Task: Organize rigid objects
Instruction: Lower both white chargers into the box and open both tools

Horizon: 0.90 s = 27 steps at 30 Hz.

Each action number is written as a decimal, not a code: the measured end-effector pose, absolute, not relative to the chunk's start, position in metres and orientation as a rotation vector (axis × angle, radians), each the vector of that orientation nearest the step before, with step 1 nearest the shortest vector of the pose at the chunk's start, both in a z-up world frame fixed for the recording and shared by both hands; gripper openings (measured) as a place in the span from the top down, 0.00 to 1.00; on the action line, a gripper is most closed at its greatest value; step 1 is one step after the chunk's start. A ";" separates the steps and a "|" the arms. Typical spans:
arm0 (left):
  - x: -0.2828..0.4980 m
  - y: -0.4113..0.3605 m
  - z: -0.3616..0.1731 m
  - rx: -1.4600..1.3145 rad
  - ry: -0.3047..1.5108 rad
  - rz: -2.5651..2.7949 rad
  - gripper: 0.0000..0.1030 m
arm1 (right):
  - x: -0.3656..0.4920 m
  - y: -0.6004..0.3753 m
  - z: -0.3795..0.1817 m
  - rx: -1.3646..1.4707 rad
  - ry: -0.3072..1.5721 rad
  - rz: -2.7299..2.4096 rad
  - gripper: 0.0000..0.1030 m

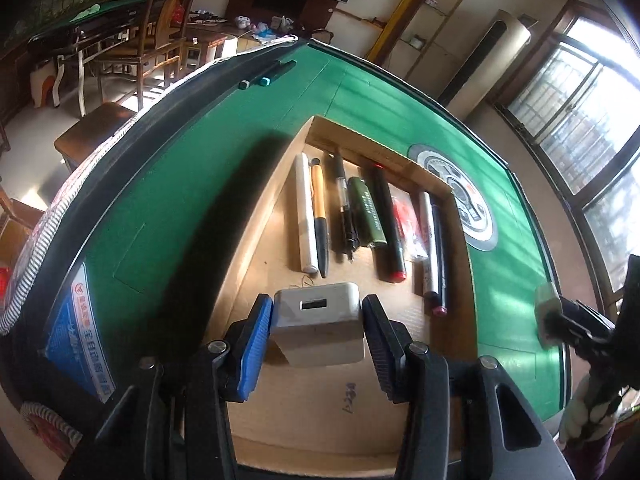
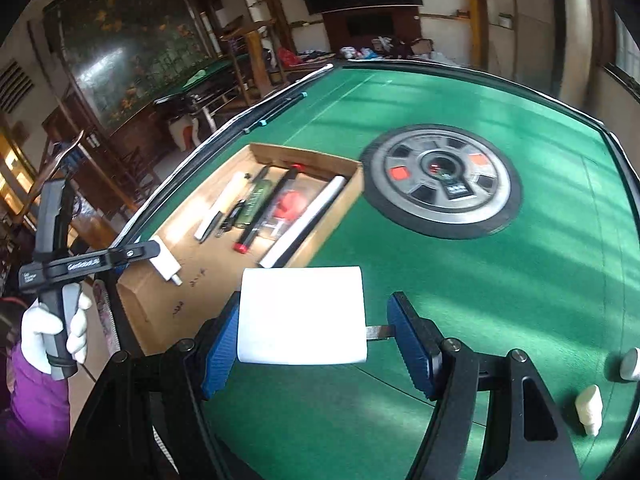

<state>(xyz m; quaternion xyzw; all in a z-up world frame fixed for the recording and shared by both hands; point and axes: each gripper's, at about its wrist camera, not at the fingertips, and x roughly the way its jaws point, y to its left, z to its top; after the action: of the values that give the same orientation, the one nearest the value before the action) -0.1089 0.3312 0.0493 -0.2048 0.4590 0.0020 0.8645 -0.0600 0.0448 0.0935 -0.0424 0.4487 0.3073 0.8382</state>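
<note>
My left gripper [image 1: 318, 314] is shut on a greyish-white charger block [image 1: 318, 328] with a dark slot on top, held over the near end of a cardboard tray [image 1: 340, 412]. In the tray lie several pens and markers side by side, among them a red-capped black marker [image 1: 390, 224] and a green tube [image 1: 366, 212]. My right gripper [image 2: 316, 314] is shut on a white plug adapter [image 2: 302, 312]: the left pad presses its side, the right pad its metal prong. It hangs over green felt just right of the tray [image 2: 160, 320]. The left gripper [image 2: 154, 254] shows there with its charger [image 2: 166, 266].
Two teal-capped markers [image 1: 266, 74] lie at the table's far edge. A round panel [image 2: 444, 184] sits in the middle of the green table [image 2: 520, 280]. A small white bottle [image 2: 589, 404] and a grey cylinder [image 2: 632, 364] rest near the right. Chairs stand beyond the table.
</note>
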 end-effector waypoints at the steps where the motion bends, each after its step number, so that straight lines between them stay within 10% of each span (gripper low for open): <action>1: -0.103 0.332 0.047 -0.418 0.968 0.017 0.52 | -0.062 0.060 0.092 -0.113 0.951 0.670 0.31; 27: -0.205 0.357 0.094 -0.515 0.699 0.076 0.36 | -0.055 0.235 0.025 -0.434 0.998 0.803 0.31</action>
<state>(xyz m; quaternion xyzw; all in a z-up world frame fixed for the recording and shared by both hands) -0.2048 0.3573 0.0938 -0.2496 0.3387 0.0366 0.9065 -0.0553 0.2355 0.0254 -0.2010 0.4617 0.3717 0.7799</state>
